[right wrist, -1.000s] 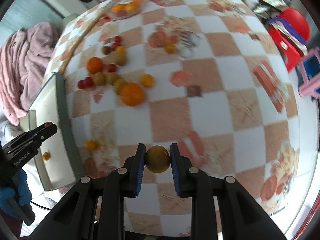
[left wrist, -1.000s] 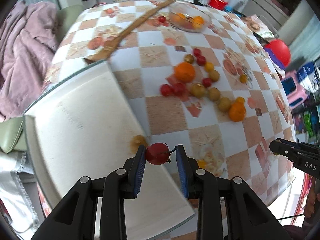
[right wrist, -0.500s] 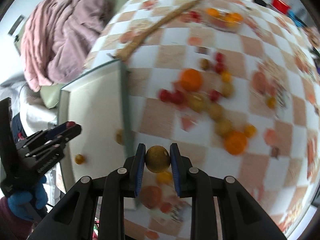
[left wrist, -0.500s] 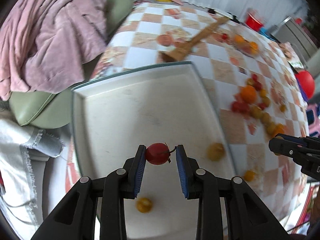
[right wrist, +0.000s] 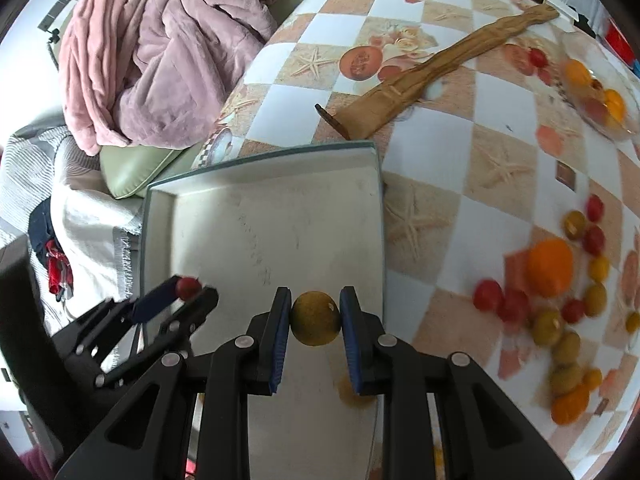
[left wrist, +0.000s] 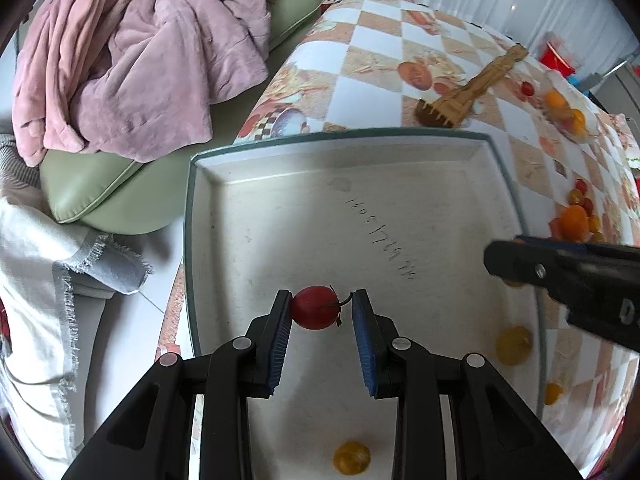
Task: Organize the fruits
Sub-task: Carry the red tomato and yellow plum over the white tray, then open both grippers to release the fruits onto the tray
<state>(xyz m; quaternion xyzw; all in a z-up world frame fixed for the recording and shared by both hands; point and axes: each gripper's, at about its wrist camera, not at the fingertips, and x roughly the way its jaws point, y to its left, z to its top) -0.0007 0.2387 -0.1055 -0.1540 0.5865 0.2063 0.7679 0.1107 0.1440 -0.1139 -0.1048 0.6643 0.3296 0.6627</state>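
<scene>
Item one, red tomato [left wrist: 314,307]: we hold it in the left gripper [left wrist: 320,312], over the tray [left wrist: 280,216]. Only the left pad touches its skin; a gap shows at the stem side, so we cannot tell how firm the clamp is. The right view shows the same tomato pinched at the tips of that gripper, at 9 o'clock.

Item two, olive-yellow fruit [right wrist: 315,317]: we hold it in the right gripper [right wrist: 315,322], both pads pressed on its flanks, over the tray's near right part.

Item three, tray contents: two small yellow tomatoes, one at 6 o'clock [left wrist: 352,457] and one at 4 o'clock [left wrist: 514,345] by the right wall.

Item four, loose pile [right wrist: 560,304] on the checked table [right wrist: 448,148]: oranges, red, yellow and olive fruit, at 3 o'clock in the right view, well apart from the tray.

Handling, in our judgement: both held fruits are light, round, smooth and likely to roll. The red one seems thin-skinned and soft, so it wants a gentle squeeze across its widest part, clear of the stem. The olive one looks firmer and should tolerate more pressure.
</scene>
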